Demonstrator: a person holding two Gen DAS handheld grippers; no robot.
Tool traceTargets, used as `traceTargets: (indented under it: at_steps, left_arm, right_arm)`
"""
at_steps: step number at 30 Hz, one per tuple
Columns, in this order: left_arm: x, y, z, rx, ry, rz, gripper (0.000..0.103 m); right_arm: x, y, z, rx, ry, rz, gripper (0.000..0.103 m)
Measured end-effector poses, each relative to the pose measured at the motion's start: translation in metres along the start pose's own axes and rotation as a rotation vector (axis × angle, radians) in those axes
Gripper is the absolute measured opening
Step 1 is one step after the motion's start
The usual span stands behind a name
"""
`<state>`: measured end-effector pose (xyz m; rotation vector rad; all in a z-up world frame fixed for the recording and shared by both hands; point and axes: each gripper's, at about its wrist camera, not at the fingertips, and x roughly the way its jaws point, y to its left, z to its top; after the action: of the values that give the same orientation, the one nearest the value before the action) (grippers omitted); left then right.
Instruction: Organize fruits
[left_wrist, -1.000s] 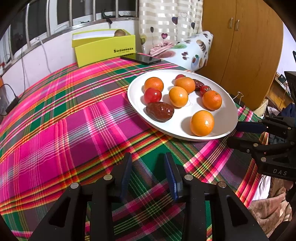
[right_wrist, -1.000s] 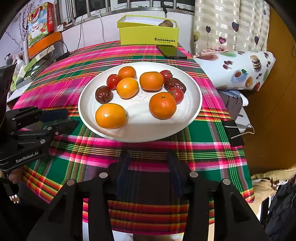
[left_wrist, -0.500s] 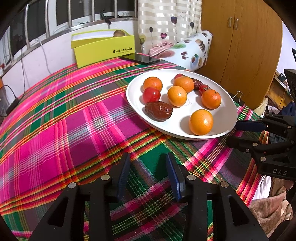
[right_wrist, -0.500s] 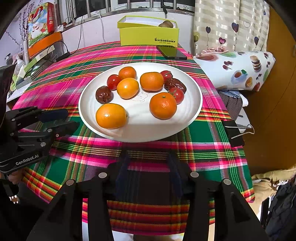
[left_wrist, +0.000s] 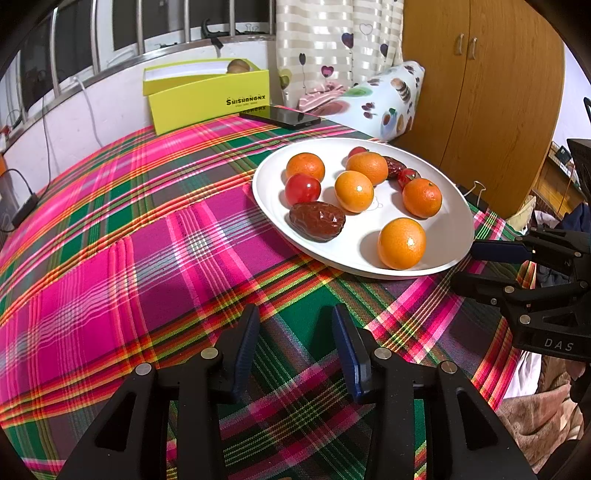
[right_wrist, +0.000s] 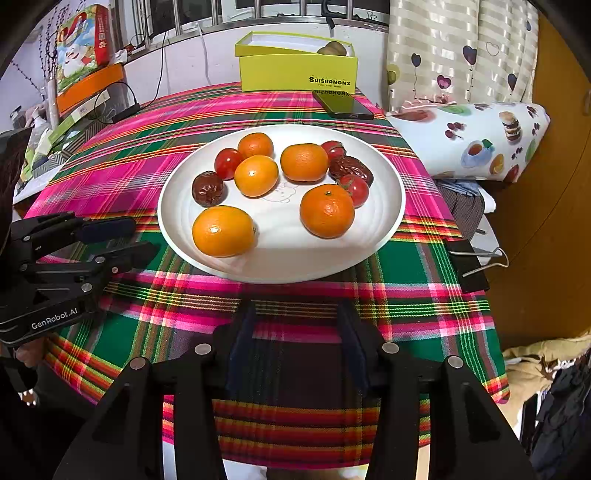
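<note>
A white plate on the plaid tablecloth holds several oranges, such as one at the front and one on the right. It also holds three red tomatoes and two dark dates. My right gripper hovers over the cloth just short of the plate; its jaws are opening with nothing between them. My left gripper is open and empty over the cloth, to the left of the plate. Each gripper shows in the other's view: the left, the right.
A yellow box with a brown fruit in it stands at the table's far edge, and a black phone lies in front of it. A binder clip grips the right table edge. A printed pillow and a wooden wardrobe are to the right.
The jaws of both grippers have spread a little. Both hands, the plate and the fruit have stayed where they were.
</note>
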<state>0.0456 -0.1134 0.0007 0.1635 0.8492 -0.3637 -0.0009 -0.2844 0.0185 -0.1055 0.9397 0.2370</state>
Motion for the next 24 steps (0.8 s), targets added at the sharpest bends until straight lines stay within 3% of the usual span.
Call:
traceTargets:
  at_steps: [24]
  left_arm:
    - [-0.0007,-0.0012,-0.0003,0.003,0.000,-0.001,0.054]
  right_arm:
    - [-0.0002,0.0005,-0.0001,0.000,0.000,-0.001,0.049]
